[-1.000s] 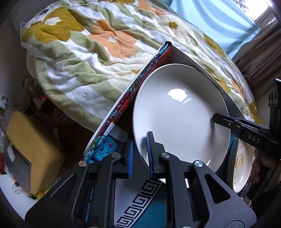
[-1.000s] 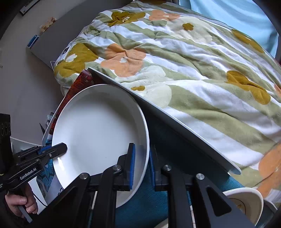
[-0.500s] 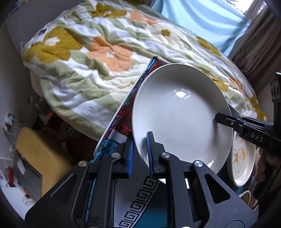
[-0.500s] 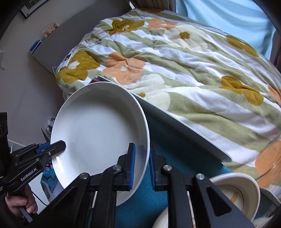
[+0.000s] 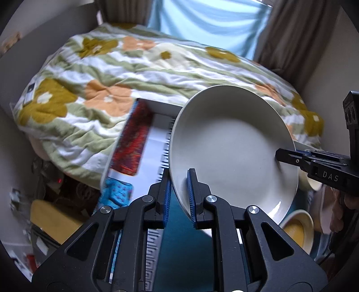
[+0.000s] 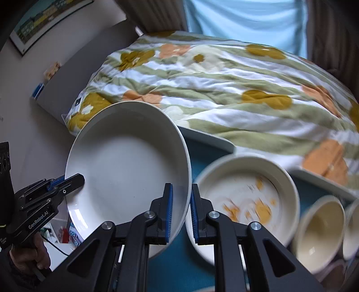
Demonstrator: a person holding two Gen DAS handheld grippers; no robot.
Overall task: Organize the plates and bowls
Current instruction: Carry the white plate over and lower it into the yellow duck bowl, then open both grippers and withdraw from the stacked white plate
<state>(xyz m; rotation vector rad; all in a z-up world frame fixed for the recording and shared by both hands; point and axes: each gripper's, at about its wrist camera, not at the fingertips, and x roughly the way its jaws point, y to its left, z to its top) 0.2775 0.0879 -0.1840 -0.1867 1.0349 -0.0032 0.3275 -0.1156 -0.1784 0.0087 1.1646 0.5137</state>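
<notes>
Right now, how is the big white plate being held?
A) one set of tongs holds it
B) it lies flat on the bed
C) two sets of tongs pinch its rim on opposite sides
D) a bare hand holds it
C: the left tongs and the right tongs each pinch the rim of the white plate on opposite sides, holding it tilted above the table.

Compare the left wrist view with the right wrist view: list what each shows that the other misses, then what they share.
Left wrist only: a red patterned box left of the plate and a yellow-lined bowl below it.

Right wrist only: a patterned dish beside the plate, two cream cups, a framed picture on the wall.

Both: the white plate, clamped at opposite rims by the left gripper and right gripper, and the floral quilt.
</notes>
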